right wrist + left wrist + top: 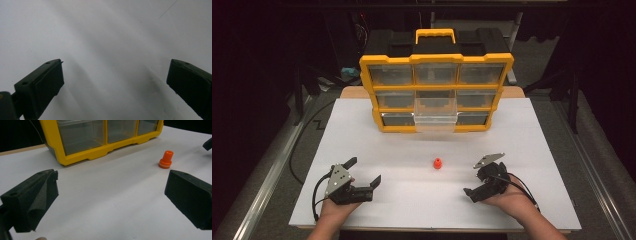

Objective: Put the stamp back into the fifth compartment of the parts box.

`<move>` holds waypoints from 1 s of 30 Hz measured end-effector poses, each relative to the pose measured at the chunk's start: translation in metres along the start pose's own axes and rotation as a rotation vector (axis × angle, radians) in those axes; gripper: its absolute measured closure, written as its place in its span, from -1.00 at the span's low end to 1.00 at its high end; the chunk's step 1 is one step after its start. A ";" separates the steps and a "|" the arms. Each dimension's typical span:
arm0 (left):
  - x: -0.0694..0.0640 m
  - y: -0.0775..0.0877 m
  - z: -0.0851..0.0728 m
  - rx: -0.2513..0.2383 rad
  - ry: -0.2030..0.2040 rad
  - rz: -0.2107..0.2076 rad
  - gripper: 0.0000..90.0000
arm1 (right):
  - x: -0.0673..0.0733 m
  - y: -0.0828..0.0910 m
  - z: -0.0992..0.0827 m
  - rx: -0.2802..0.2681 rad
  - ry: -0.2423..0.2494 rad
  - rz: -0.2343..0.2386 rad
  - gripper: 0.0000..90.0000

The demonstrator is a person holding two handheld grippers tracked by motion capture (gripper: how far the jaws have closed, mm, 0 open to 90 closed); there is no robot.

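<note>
**A:** What sits on the worktop, and is anything in the way?

**B:** A yellow drawer cabinet stands upright at the far side, with nine clear drawers in three rows. Its bottom middle drawer is pulled out toward the person. A small orange peg stands upright on the bare white surface, well in front of that drawer and roughly midway between the two hands. Nothing lies between the peg and either hand.

**A:** And the tongs?

**B:** The left tongs rest near the front edge, spread wide and holding nothing (in the left gripper view the peg stands beyond the right-hand jaw, apart from it). The right tongs are also near the front edge, angled down at the worktop; the right gripper view shows their jaws wide apart with only white surface between them.
</note>
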State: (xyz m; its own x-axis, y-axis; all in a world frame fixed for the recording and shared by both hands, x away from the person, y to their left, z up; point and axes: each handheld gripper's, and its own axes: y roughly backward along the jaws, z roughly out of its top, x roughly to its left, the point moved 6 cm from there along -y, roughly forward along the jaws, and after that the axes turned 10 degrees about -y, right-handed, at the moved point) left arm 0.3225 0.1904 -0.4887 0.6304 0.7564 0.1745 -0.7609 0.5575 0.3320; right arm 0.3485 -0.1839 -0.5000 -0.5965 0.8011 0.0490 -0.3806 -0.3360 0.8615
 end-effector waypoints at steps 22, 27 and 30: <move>0.001 -0.001 -0.002 0.021 0.017 -0.012 -1.00 | 0.008 0.008 0.024 0.159 0.107 0.079 -1.00; 0.001 -0.001 -0.002 0.018 0.020 -0.015 -1.00 | 0.011 0.006 0.033 0.172 0.136 0.081 -1.00; 0.001 -0.001 -0.002 0.016 0.019 -0.017 -1.00 | 0.012 0.005 0.036 0.181 0.146 0.081 -1.00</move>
State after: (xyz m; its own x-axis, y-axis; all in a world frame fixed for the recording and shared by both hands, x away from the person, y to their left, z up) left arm 0.3234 0.1910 -0.4904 0.6401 0.7533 0.1512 -0.7474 0.5650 0.3495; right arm 0.3644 -0.1580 -0.4774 -0.7208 0.6906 0.0598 -0.2024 -0.2921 0.9347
